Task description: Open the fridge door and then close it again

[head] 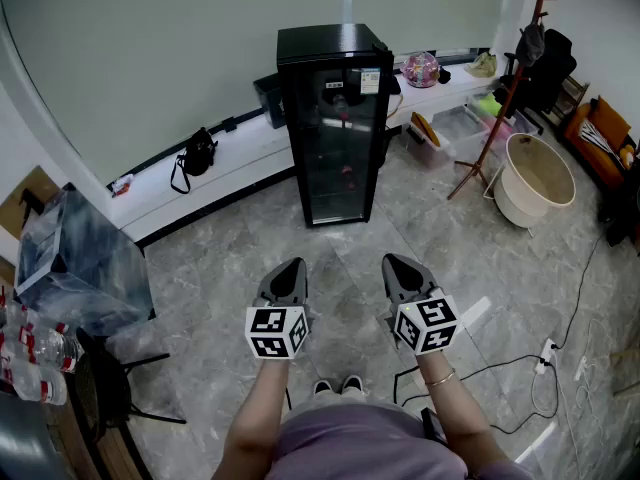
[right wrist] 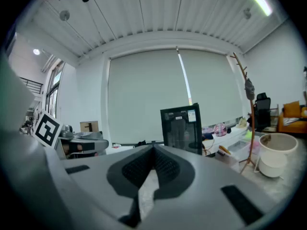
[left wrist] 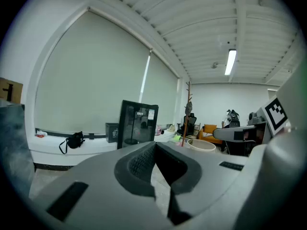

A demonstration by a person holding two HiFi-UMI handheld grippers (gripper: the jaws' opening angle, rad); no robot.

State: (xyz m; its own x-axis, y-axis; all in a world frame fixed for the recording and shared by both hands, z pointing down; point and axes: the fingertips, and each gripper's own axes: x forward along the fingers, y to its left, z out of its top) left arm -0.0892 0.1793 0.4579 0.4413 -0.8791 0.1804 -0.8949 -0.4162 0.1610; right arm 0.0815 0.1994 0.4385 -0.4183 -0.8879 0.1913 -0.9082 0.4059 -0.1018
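— Where is the fridge [head: 335, 133] from us?
— Ahead of us across the floor [head: 230, 268], upright, its glass door closed, well apart from our tools.
— And the tools?
— Our left tool [head: 290, 268] and right tool [head: 395, 264] hang side by side, jaws pressed together, holding nothing.

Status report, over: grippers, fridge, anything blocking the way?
Both shut, empty: left hand-held gripper, right hand-held gripper. Door of the fridge closed, some way ahead. Nothing on the floor between; white tub off to the right.
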